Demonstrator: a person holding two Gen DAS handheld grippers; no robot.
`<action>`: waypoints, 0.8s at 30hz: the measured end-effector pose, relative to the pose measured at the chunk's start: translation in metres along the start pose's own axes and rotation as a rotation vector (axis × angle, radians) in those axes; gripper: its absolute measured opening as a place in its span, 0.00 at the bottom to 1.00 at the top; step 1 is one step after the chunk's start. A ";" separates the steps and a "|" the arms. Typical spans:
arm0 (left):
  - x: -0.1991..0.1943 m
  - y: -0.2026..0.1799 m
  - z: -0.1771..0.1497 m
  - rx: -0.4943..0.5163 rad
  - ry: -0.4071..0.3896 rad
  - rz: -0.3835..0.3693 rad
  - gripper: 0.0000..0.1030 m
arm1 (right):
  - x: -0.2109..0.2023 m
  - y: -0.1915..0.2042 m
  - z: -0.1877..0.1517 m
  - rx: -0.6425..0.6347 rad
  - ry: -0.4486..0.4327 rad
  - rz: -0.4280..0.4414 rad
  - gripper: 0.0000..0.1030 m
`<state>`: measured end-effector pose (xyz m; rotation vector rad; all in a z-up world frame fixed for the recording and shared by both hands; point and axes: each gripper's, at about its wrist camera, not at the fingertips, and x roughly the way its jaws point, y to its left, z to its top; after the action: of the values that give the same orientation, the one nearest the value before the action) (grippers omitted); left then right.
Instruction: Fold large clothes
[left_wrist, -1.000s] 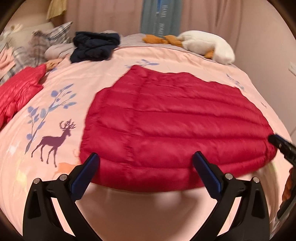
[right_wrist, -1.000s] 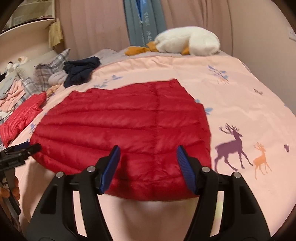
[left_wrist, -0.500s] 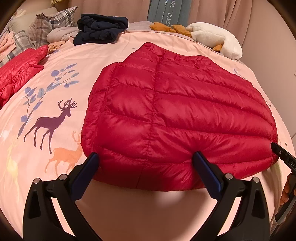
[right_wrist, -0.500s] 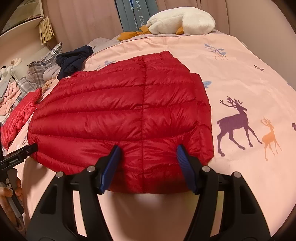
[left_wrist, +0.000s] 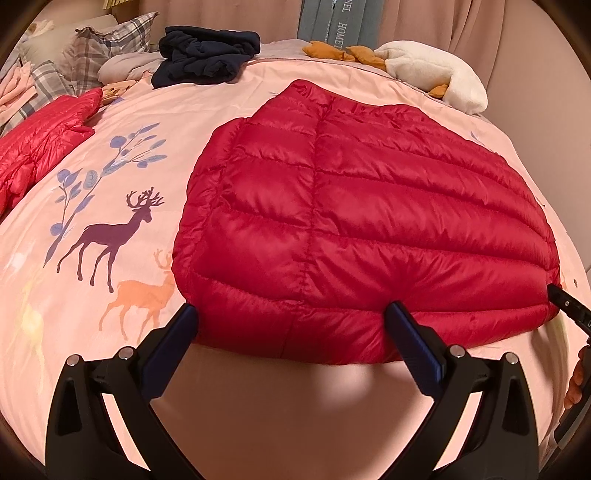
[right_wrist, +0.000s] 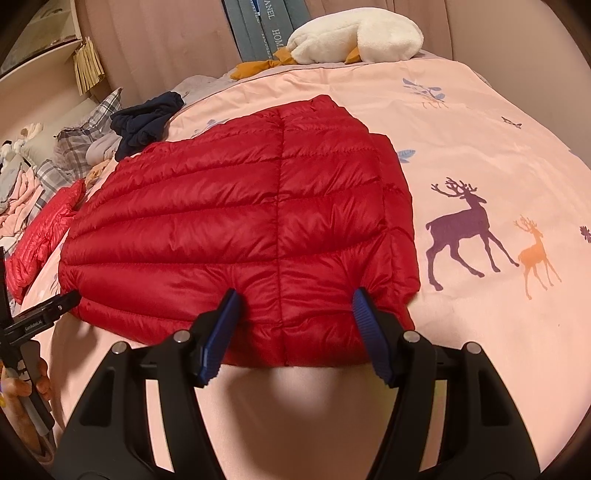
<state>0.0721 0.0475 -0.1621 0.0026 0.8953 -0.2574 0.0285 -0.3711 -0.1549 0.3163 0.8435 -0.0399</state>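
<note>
Red puffer jacket (left_wrist: 369, 221) is lying flat on the pink deer-print duvet (left_wrist: 110, 155), w/ its near hem running across in front of both grippers. Left gripper (left_wrist: 291, 325) is hovering at the hem's left part, jaws spread wide, blue pads (left_wrist: 173, 347) standing at either side of a stretch of hem, not pinching anything. Right gripper (right_wrist: 293, 317) is sitting at the hem's right end near the corner, jaws also spread; pad tips look like they're resting against the puffy edge, but not squeezing it. In the right wrist view a hand (right_wrist: 22, 387) is showing at far left, gripping the other tool's handle. Far side of the bed: a navy garment (left_wrist: 207, 51) bundled up, a white plush goose (right_wrist: 354, 37) w/ orange feet by the curtain, plaid pillows (left_wrist: 107, 44) at far left. Another red quilted piece (left_wrist: 40, 136) is lying crumpled at the left edge, well apart from the jacket.
</note>
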 end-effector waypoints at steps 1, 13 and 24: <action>0.000 0.000 0.000 0.000 0.000 0.001 0.99 | 0.000 0.000 0.000 0.000 0.000 0.000 0.63; -0.001 0.005 -0.002 -0.008 0.008 0.015 0.99 | -0.002 -0.002 0.000 0.013 -0.001 0.006 0.63; -0.002 0.012 -0.001 -0.024 0.015 0.024 0.99 | -0.004 -0.003 0.002 0.019 -0.004 0.004 0.63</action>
<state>0.0727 0.0597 -0.1629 -0.0065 0.9129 -0.2246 0.0272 -0.3749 -0.1515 0.3359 0.8392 -0.0443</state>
